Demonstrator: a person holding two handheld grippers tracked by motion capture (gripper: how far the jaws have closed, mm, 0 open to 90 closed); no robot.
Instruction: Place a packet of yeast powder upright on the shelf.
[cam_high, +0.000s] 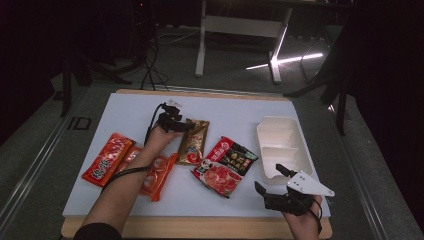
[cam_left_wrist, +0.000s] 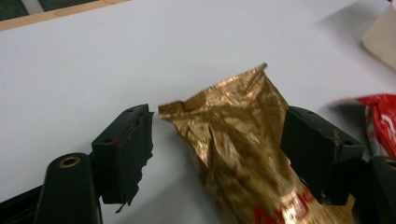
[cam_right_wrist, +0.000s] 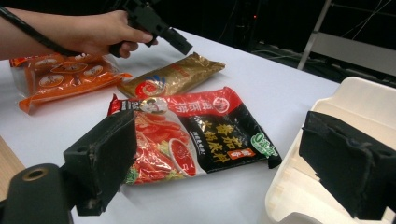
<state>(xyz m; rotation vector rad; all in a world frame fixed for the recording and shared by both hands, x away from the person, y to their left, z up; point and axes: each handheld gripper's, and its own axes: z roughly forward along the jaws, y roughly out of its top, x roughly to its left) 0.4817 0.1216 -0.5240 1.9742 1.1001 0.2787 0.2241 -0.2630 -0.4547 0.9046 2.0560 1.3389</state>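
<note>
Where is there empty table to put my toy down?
Bare white table lies along the far edge, behind the gold packet and left of the cream tray. The near middle is crowded: orange packets, the red-and-black packet.

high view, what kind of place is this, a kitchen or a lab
Probably a lab or recording studio, not a kitchen: a white table on grey carpet, black drapes around it, cables trailing on the floor, and a bare desk frame behind.

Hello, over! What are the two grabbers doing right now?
Left gripper open, jaws either side of gold packet. Right gripper open, empty, near cream tray. Nothing blocking.
</note>
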